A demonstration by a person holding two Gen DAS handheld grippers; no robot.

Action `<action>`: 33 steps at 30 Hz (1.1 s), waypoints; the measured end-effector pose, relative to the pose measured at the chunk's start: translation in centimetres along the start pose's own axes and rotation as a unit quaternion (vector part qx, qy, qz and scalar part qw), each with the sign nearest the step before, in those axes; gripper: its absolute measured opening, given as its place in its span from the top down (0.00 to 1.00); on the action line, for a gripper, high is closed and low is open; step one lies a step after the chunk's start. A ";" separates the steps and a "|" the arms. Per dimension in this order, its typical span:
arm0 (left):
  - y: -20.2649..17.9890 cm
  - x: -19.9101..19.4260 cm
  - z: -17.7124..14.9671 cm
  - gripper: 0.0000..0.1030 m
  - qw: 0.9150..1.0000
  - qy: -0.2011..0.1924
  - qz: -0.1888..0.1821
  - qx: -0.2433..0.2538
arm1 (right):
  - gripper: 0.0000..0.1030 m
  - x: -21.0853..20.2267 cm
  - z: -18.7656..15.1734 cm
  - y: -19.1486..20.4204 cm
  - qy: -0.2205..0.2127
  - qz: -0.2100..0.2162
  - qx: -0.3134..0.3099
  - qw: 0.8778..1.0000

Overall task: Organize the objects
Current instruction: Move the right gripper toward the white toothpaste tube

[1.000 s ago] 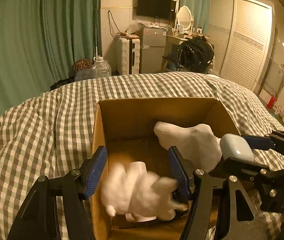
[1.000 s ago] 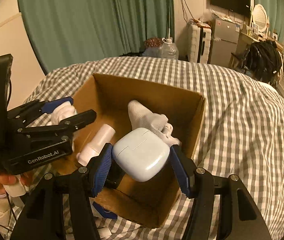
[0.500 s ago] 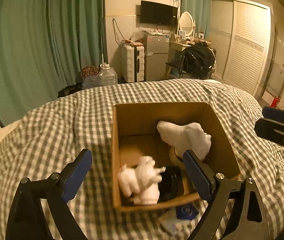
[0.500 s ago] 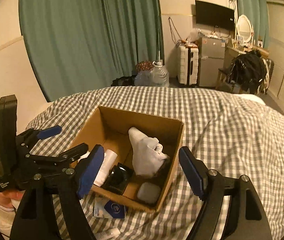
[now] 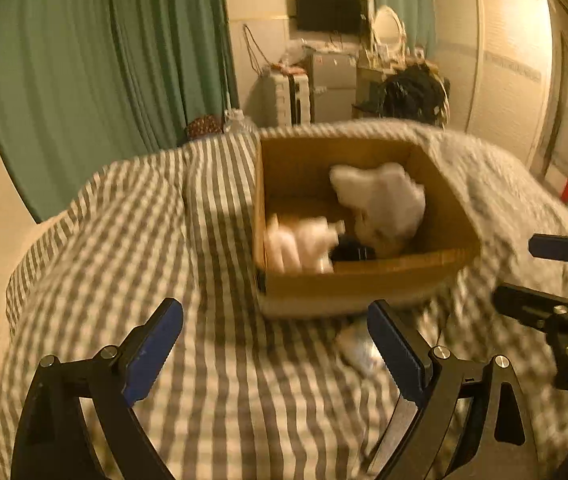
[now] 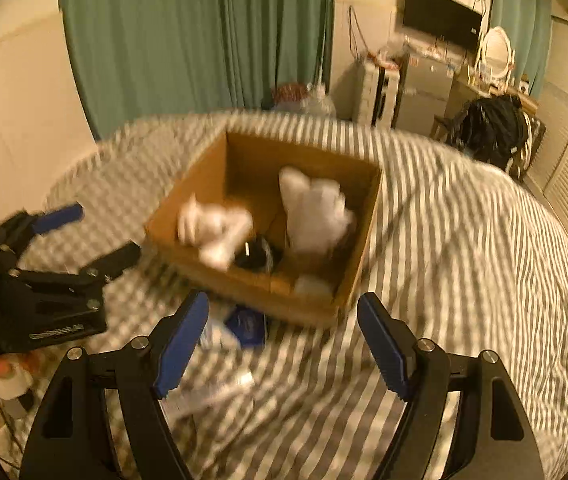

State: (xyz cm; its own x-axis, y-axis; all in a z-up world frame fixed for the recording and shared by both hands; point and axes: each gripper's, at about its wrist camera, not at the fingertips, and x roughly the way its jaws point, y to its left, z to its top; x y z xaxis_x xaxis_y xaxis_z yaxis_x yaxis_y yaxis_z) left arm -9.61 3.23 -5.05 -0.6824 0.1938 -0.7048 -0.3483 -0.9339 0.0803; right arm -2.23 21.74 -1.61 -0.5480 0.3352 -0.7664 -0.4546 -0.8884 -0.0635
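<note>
A cardboard box (image 5: 363,280) (image 6: 244,276) sits on the checked bed cover. Inside lie a white sock (image 5: 379,200) (image 6: 315,208), a white fluffy bundle (image 5: 299,240) (image 6: 212,228), a black object (image 5: 351,250) (image 6: 256,256) and a pale earbud case (image 6: 311,286). My left gripper (image 5: 276,344) is open and empty, well back from the box. My right gripper (image 6: 284,340) is open and empty too, back from the box's near corner. Both views are blurred.
A blue-labelled packet (image 6: 244,324) and a white wrapper (image 5: 357,350) lie on the cover in front of the box. The checked bed cover (image 5: 164,240) spreads all round. Green curtains (image 5: 104,60), a suitcase, a fridge and a wardrobe stand beyond the bed.
Both grippers let go of their loads into the box and have pulled back away from it. The fluffy bundle and the earbud case now lie in the box.
</note>
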 end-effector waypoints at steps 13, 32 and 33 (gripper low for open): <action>-0.1 2.5 -5.1 0.07 0.998 0.047 0.042 0.004 | 0.26 7.2 -6.6 1.5 0.111 -0.009 0.010 0.994; 2.5 3.6 -5.3 0.07 0.995 0.075 0.038 -0.058 | 0.35 11.1 -8.7 5.2 0.169 0.057 -0.022 0.984; 2.5 3.7 -5.3 0.07 0.995 0.076 0.038 -0.058 | 0.38 10.9 -8.8 5.1 0.166 0.061 -0.021 0.984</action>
State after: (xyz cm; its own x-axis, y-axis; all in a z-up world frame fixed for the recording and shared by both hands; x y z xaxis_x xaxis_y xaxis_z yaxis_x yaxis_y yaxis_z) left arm -9.61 0.00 -11.19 -0.5964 0.0825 -0.7985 -0.2175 -0.9741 0.0618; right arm -4.38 18.06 -15.96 -0.3332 0.1102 -0.9364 -0.3660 -0.9304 0.0208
